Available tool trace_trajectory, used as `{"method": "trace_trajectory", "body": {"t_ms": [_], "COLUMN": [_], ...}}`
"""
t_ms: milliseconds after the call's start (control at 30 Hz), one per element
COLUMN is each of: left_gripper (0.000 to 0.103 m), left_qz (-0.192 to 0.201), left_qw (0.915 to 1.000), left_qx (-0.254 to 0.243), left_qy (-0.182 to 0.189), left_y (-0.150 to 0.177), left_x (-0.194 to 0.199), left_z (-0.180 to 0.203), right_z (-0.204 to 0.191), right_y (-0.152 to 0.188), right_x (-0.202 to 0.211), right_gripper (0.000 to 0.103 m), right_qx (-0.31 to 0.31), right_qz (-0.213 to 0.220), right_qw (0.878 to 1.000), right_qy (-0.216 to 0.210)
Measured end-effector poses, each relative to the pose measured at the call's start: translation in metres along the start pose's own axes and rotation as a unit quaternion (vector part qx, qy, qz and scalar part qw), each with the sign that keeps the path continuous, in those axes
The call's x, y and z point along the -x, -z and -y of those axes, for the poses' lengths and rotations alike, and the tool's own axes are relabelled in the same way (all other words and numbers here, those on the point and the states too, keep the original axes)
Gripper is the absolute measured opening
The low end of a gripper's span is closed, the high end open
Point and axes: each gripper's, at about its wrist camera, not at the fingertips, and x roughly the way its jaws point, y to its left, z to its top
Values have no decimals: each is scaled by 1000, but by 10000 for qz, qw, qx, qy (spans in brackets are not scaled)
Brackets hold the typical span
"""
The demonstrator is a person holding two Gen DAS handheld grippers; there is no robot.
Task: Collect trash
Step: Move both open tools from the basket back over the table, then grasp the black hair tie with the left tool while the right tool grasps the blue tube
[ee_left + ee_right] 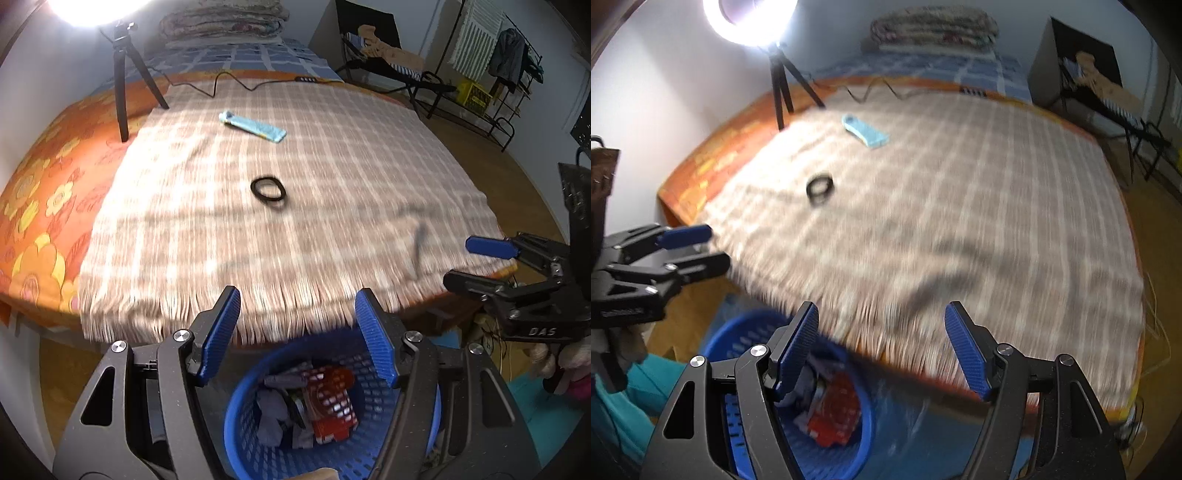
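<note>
A blue mesh basket (373, 365) stands on the floor at the foot of the bed, with a red wrapper (332, 402) and grey scraps inside. It also shows in the right wrist view (746, 336). A light blue wrapper (253, 126) (865, 132) and a black ring (268, 189) (820, 188) lie on the checked blanket (332, 166). My left gripper (297, 325) is open and empty above the basket. My right gripper (881, 343) is open and empty at the blanket's fringe. Each gripper shows in the other's view, the right one (476, 264) and the left one (701, 247).
A tripod (123, 74) with a bright ring light stands on the bed at the far left, its cable (236, 79) trailing over the blanket. Folded quilts (225, 18) lie at the head. A chair (384, 55) and clothes rack (491, 66) stand to the right.
</note>
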Motion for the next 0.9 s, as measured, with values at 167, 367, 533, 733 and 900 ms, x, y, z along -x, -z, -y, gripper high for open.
{"method": "trace_trajectory", "body": {"t_ms": [167, 367, 533, 733, 900], "left_gripper": [66, 66, 55, 53, 46], "left_qz": [64, 87, 49, -94, -231], "left_qw": [10000, 9999, 9997, 9993, 9989], "left_qx": [20, -53, -251, -361, -367], "left_qy": [18, 60, 14, 64, 159], "left_y": [-21, -45, -64, -74, -77], "left_x": [-17, -43, -69, -94, -110], "left_z": [-5, -10, -17, -24, -27], "right_z": [11, 27, 32, 28, 23], "right_y": [-38, -88, -123, -159, -178], "right_x": [-9, -35, -62, -98, -127], "right_gripper": [71, 71, 71, 71, 71], "right_qx": [61, -62, -92, 31, 120], "right_qz": [205, 85, 2, 5, -50], "right_qw": [9997, 9994, 9981, 9975, 9974], "right_qy": [-100, -322, -609, -703, -706]}}
